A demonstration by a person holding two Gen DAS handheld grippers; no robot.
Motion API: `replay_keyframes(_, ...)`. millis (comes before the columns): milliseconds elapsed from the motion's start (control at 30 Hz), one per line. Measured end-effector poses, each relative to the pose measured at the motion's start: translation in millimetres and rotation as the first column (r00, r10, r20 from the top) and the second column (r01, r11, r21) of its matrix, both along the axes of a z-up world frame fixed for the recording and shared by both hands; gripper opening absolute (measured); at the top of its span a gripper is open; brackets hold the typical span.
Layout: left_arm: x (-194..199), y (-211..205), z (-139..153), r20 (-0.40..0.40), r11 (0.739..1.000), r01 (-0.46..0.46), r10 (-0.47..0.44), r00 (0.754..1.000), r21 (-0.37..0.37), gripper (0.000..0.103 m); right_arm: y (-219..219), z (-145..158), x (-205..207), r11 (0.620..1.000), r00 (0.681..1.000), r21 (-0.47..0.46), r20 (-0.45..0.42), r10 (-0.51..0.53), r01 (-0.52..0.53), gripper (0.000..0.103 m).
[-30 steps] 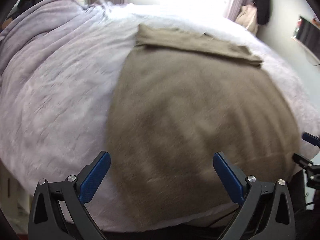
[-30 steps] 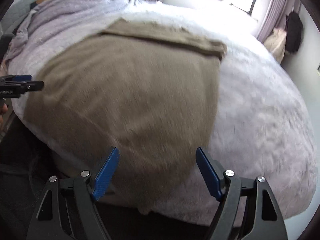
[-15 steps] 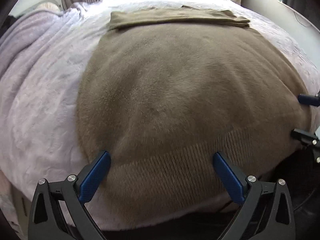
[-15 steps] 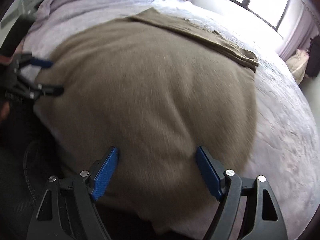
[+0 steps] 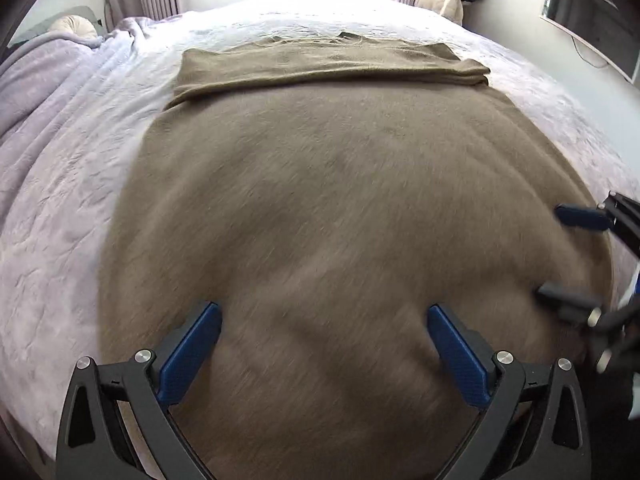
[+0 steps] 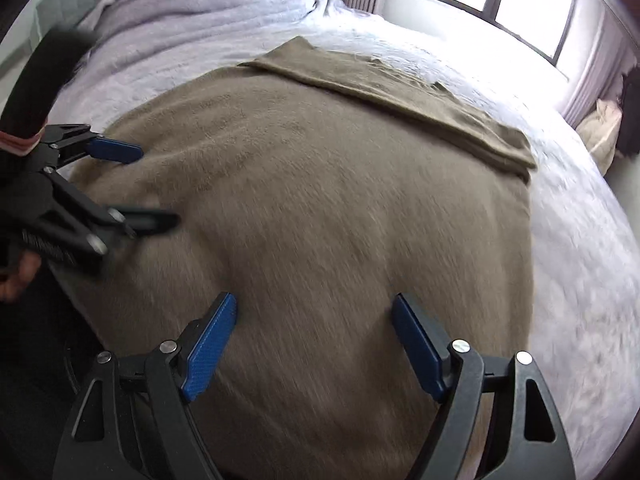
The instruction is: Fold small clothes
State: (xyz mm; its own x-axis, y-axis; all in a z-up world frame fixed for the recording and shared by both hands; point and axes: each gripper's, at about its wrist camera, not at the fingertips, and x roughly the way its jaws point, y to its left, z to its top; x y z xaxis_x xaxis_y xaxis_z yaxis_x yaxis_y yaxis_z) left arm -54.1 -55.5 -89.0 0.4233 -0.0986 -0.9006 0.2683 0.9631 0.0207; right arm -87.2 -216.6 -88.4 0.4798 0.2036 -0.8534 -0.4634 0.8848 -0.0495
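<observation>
Brown knit: we saw a soft taupe sweater (image 5: 340, 208) spread flat across the bed (image 5: 52, 208), filling most of both wrist views.
Where it lay: its hem end reached the near edge of the bed, and its far end lay toward the window side.
Fold: along the far end a band of the same knit (image 5: 328, 66) was turned over on top of the body, running straight from the left edge of the garment to the right one.
Bedding: a pale lilac cover showed bare on both sides of the sweater, and a heavier lavender blanket (image 6: 168, 12) was bunched at the far left corner of the bed.
Left tongs (image 5: 324, 344): we saw them spread wide over the near part of the sweater, blue pads apart, with nothing between them.
Left tongs from the other side: in the right wrist view they appeared at the left edge of the garment (image 6: 140, 188), fingers parted above the knit; we could not tell whether the tips touched it.
Right tongs (image 6: 314, 340): we found them spread wide as well, over the near part of the sweater, empty.
Right tongs from the other side: the left wrist view showed them at the garment's right edge (image 5: 568, 256), one blue finger above and one dark finger below, blurred.
Sharpness: the near knit was smeared in both views, so we could not read the hem ribbing.
</observation>
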Motion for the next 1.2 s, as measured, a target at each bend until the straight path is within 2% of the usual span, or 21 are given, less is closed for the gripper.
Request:
replay_keyframes(133,-30,19,9,0.004,1.0,-0.012,0.012,1.0,0.016,0.103,-34,0,-24,1.0,1.0,-0.006,-0.017,-0.025,0.025,0.083)
replay_keyframes(267,-55,39,27,0.07,0.998,-0.022,0.018,0.997,0.058,0.103,-53,14,-62,0.998,0.999,-0.048,0.001,-0.047,0.047,0.083)
replay_keyframes(333,-62,57,21,0.041,0.999,-0.037,0.036,0.999,0.035,0.103,-69,18,-77,0.998,0.998,-0.026,-0.009,-0.059,0.059,0.083)
replay_keyframes(400,-61,71,15,0.003,0.998,-0.064,0.064,0.998,-0.026,0.103,-83,19,-87,0.996,0.996,0.028,-0.028,-0.08,0.08,0.083)
replay_keyframes(467,-62,80,13,-0.019,0.992,-0.069,0.067,0.998,-0.106,0.103,-88,13,-87,0.993,0.993,0.06,-0.051,-0.103,0.106,0.083)
replay_keyframes(500,-60,81,11,-0.021,0.99,-0.065,0.063,0.998,-0.123,0.103,-90,11,-87,0.991,0.992,0.07,-0.059,-0.111,0.115,0.083)
replay_keyframes(700,-60,81,-4,-0.032,0.99,-0.041,0.037,0.999,-0.137,0.103,-85,-1,-70,0.976,0.989,0.177,-0.092,-0.112,0.127,0.083)
replay_keyframes(833,-55,83,-10,-0.049,0.99,-0.048,0.042,0.998,-0.133,0.103,-76,-10,-56,0.975,0.989,0.18,-0.092,-0.118,0.133,0.085)
replay_keyframes(967,-56,85,-11,-0.05,0.989,-0.046,0.04,0.998,-0.137,0.103,-72,-7,-57,0.965,0.992,0.234,-0.077,-0.104,0.119,0.084)
replay_keyframes(1067,-57,91,-10,-0.048,0.979,-0.077,0.069,0.996,-0.188,0.103,-71,-8,-57,0.959,0.991,0.252,-0.073,-0.111,0.126,0.084)
replay_keyframes(1200,-48,80,-14,-0.055,0.986,-0.102,0.095,0.994,-0.131,0.103,-64,-8,-50,0.949,0.99,0.287,-0.085,-0.112,0.132,0.083)
